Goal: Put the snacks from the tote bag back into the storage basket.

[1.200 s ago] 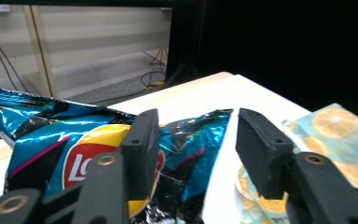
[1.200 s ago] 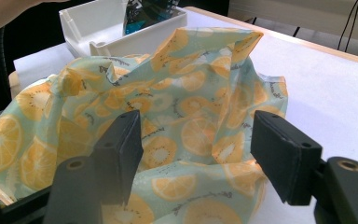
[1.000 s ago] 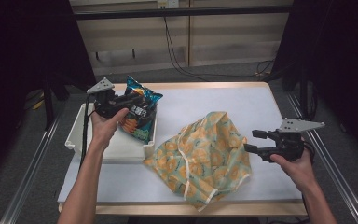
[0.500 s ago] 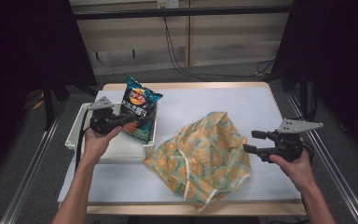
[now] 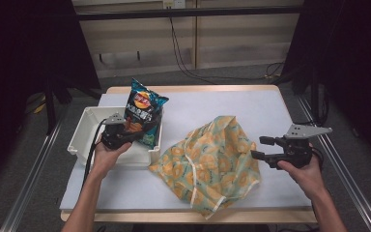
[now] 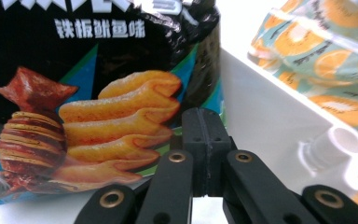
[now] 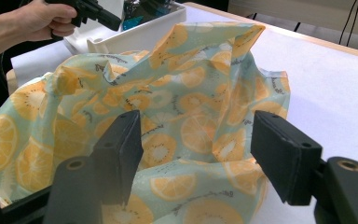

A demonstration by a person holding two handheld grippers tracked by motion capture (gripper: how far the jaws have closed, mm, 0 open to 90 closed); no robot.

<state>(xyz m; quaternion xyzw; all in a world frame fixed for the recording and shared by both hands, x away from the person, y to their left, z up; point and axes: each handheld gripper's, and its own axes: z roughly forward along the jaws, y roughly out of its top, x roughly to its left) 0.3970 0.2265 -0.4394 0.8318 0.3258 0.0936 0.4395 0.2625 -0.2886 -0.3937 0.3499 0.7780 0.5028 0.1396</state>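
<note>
We judged this the pick-up step: left claw (image 5: 144, 132) clamped together on the chip bag's (image 5: 143, 112) lower edge, bag standing tilted in the white bin (image 5: 82, 136) at the tabletop's (image 5: 270, 104) left. Right claw (image 5: 260, 147) waited with jaws apart beside the orange-print cloth bag (image 5: 207, 162). Next move likely calls for carrying the chips to that bag's opening. Chip bag looked puffy, dark teal, glossy.

White cloth (image 5: 212, 108) over wooden table (image 5: 188, 89); black cables (image 5: 183, 58) on the floor beyond.
</note>
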